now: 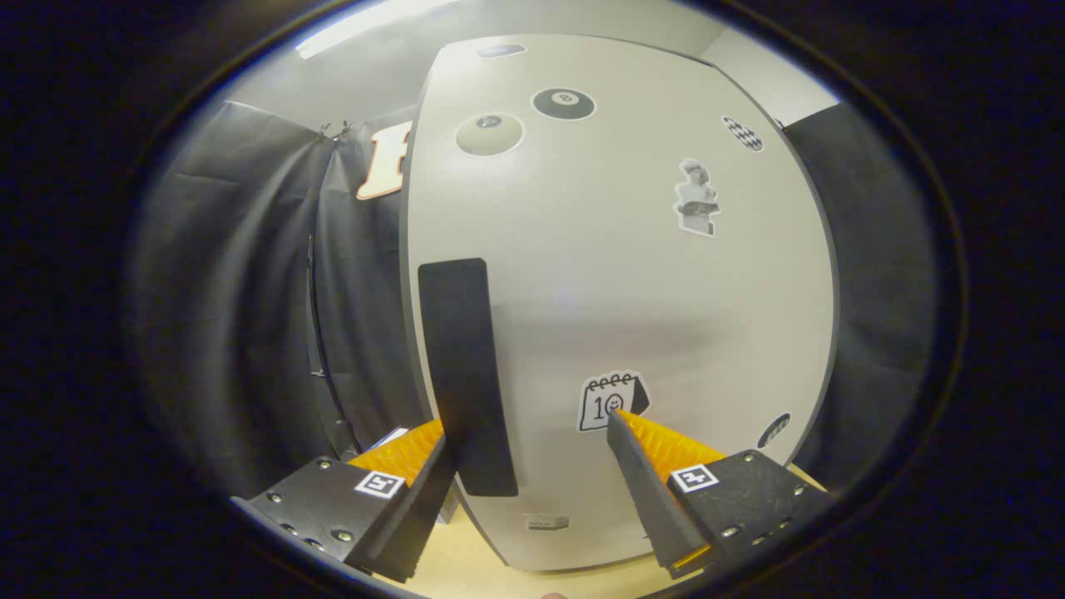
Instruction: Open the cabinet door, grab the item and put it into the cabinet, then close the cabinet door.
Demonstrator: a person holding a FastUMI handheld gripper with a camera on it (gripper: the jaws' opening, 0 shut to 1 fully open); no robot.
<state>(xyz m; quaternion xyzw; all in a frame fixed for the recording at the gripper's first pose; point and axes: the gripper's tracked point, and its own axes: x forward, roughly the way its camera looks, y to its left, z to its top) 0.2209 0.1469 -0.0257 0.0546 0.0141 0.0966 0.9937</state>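
The hand-held gripper (532, 441) faces the pale grey sticker-covered cabinet door (632, 274) at close range. Its fingers are spread wide apart, pressing on nothing, and the door's black vertical bar handle (464, 374) stands between them, close by the left finger. The door looks shut, or nearly so, above the light wooden counter (466, 574). I cannot make out the item to be stowed. This fits reaching to pull the door open, or having just pushed it closed; the picture does not settle which.
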